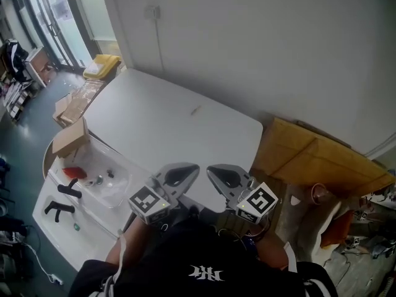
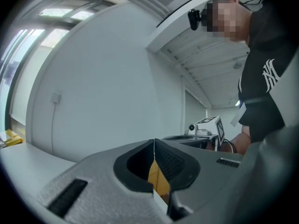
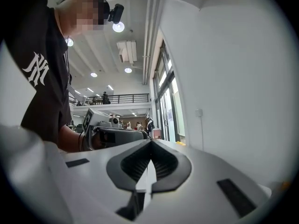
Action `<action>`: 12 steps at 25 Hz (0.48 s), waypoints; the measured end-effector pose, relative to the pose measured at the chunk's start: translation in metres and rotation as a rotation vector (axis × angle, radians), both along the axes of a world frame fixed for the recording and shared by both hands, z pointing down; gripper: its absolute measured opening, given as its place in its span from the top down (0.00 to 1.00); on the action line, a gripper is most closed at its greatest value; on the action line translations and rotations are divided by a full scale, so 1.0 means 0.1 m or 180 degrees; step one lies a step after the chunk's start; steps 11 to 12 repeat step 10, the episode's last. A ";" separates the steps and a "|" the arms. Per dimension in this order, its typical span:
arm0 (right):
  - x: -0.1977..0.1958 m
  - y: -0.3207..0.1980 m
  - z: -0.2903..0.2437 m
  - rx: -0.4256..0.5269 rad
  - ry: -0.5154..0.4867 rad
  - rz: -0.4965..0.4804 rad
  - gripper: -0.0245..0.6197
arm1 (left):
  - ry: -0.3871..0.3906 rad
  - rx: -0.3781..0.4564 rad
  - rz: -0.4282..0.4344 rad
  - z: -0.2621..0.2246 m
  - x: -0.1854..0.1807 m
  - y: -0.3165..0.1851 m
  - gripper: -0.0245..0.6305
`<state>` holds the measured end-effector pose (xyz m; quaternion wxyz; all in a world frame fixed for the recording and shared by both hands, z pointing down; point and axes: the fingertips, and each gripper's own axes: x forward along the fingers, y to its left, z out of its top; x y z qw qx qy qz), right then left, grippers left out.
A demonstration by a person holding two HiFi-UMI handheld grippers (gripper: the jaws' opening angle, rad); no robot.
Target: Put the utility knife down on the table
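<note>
No utility knife shows in any view. In the head view my left gripper (image 1: 194,167) and right gripper (image 1: 210,169) are held side by side close to the person's body, at the near edge of the white table (image 1: 173,122). Each points away over the tabletop. Both are shut with nothing between the jaws. The left gripper view shows its jaws (image 2: 154,142) meeting edge to edge, with the right gripper (image 2: 208,129) off to the side. In the right gripper view the jaws (image 3: 150,143) are likewise pressed together, and the left gripper (image 3: 112,133) is beside them.
A clear plastic bin (image 1: 117,187) with a red item (image 1: 74,172) and small parts stands at the left, on a white shelf with black tools (image 1: 59,208). A cardboard box (image 1: 71,138) is behind it. Flattened brown cardboard (image 1: 309,159) lies right of the table. A wall runs behind.
</note>
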<state>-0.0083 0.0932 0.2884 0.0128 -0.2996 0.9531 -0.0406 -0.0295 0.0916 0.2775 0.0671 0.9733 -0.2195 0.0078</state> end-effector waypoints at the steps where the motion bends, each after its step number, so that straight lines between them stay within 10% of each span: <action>1: 0.02 0.10 0.00 0.0003 -0.0012 0.0012 0.96 | -0.0013 -0.0010 0.0005 0.00 0.02 0.11 0.95; 12: 0.19 0.81 0.22 -0.0072 -0.0127 0.0161 0.96 | 0.0018 -0.0128 -0.0093 0.16 0.06 0.76 0.95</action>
